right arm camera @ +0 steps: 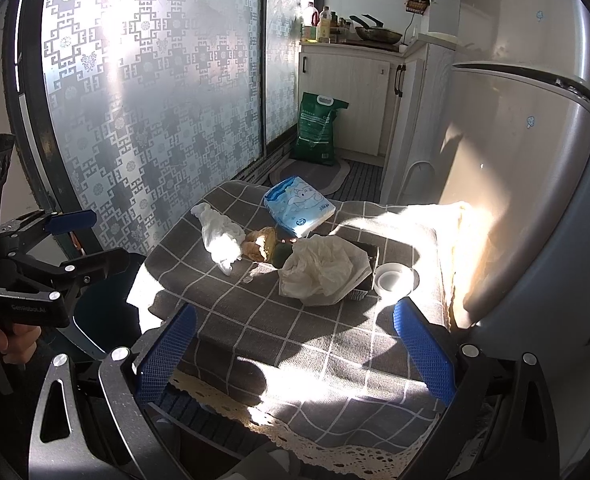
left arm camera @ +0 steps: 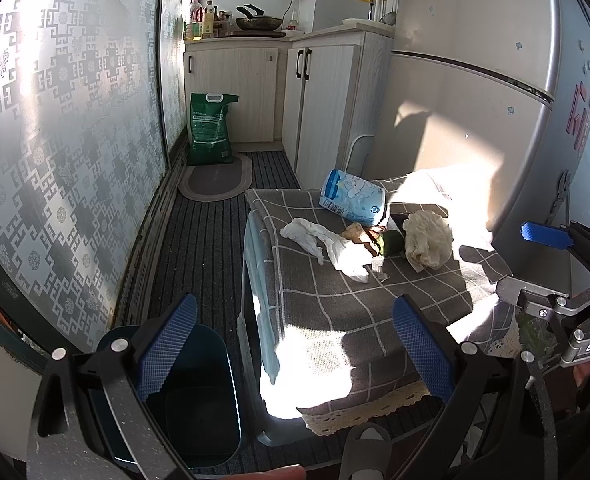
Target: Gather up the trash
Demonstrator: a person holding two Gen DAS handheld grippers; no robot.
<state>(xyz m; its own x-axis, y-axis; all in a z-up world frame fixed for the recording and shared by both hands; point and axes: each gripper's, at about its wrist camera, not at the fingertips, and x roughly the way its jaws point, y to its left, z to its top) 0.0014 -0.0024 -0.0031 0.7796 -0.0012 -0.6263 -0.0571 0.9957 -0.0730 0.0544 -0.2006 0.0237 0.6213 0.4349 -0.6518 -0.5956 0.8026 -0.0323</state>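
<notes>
Trash lies mid-table on a grey checked cloth (right arm camera: 295,320): a twisted white tissue (right arm camera: 221,240) (left arm camera: 327,244), brown food scraps (right arm camera: 261,244) (left arm camera: 359,234), a dark green piece (right arm camera: 283,255) (left arm camera: 391,242) and a crumpled white bag (right arm camera: 323,270) (left arm camera: 429,240). A dark teal bin (left arm camera: 187,400) (right arm camera: 95,312) stands on the floor left of the table. My left gripper (left arm camera: 295,352) hangs open over the table's near left corner and the bin. My right gripper (right arm camera: 295,356) is open above the near edge, short of the trash. Both are empty.
A blue tissue pack (right arm camera: 299,210) lies behind the trash, and a white round dish (right arm camera: 393,278) and a dark box (right arm camera: 371,256) sit to its right. A fridge (right arm camera: 515,140) bounds the table's right side, patterned glass doors (left arm camera: 75,140) the left. A green sack (left arm camera: 211,128) stands by the cabinets.
</notes>
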